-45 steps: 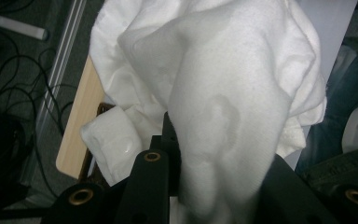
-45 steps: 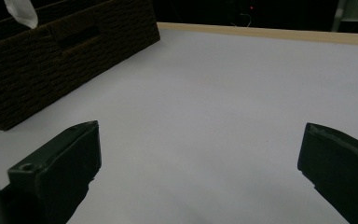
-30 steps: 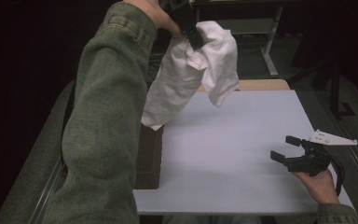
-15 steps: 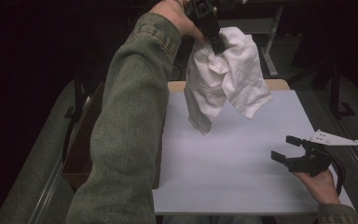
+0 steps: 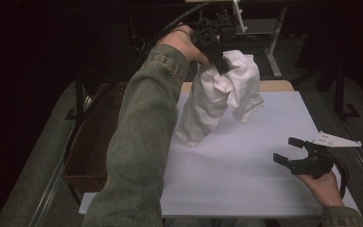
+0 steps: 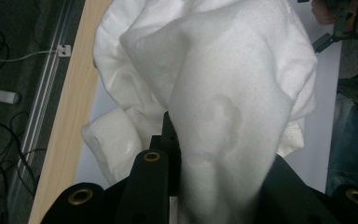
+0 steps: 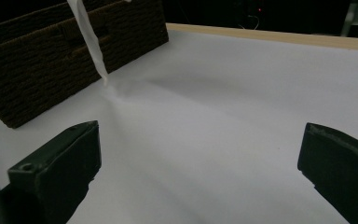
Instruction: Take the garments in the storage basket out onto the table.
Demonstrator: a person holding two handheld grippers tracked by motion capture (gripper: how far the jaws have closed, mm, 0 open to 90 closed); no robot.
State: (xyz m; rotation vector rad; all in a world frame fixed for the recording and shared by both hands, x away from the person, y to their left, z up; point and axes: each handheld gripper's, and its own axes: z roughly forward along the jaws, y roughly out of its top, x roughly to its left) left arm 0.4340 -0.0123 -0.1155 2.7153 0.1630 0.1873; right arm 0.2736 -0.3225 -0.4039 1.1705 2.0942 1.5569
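The white cloth (image 5: 220, 101) hangs from the left gripper (image 5: 216, 53), clamped between its jaws at twelve o'clock above the table (image 5: 246, 184), its lowest tip just at the white surface. It hangs lower than a second ago. At nine o'clock stands a brown woven basket (image 5: 92, 151), its contents hidden. The right gripper (image 5: 297, 152) rests at four o'clock, jaws spread, holding nothing.

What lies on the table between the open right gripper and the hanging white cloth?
Nothing: in the high view, bare white table stretches from the right gripper to the cloth clamped in the left gripper.
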